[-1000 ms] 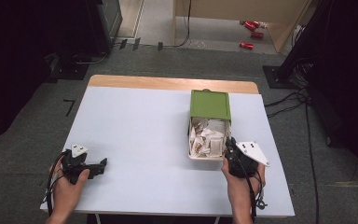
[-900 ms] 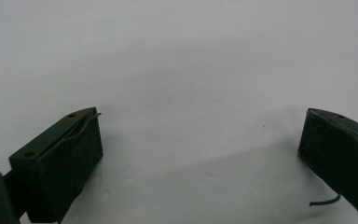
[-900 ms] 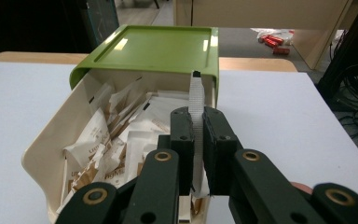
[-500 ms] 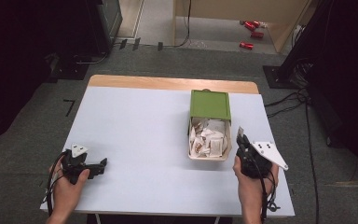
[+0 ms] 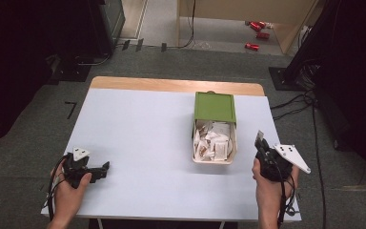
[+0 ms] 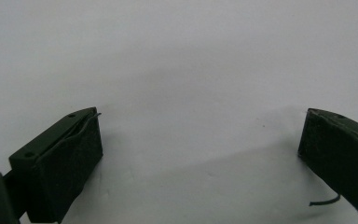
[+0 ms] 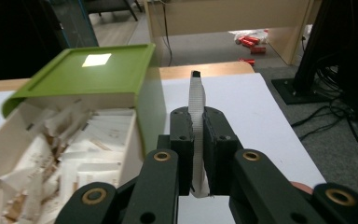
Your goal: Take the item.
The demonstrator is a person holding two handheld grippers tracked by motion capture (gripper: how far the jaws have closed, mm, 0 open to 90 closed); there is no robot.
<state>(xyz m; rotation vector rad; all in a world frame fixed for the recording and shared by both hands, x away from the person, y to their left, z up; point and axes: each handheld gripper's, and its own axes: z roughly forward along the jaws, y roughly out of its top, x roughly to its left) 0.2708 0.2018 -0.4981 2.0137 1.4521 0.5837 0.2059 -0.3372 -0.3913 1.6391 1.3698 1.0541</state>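
right gripper (image 5: 261,141) has pulled back out of the box (image 5: 214,138) and now sits on the near-right side of it, just off the box's right wall, over the table (image 5: 143,124). A second ago it was right at the box's near-right corner, jaws over the contents; half a second ago already clearing the wall. So the pick is done and we're in the carry-away phase

jaws are clamped on a single flat white packet (image 7: 196,112), edge-on, standing up between the pads and sticking out past the tips. Grip looks centred in the right gripper (image 7: 196,154) view; the lower end of the packet pokes out below the pads

box: cream tray with a green lid (image 5: 214,106) slid back over its far half, near half open and full of loose white sachets (image 5: 213,143). It hasn't shifted across the three high frames, so the extraction didn't drag it

left gripper (image 5: 104,167) hasn't moved at all: parked at the near-left of the table, jaws wide apart, nothing between them, just bare table surface in its own view (image 6: 200,140)

my read: one packet out, rest still in the box. Next is probably placing it on the open table. Main risk is the thin packet slipping or pivoting in the pads, since it's held by its faces only
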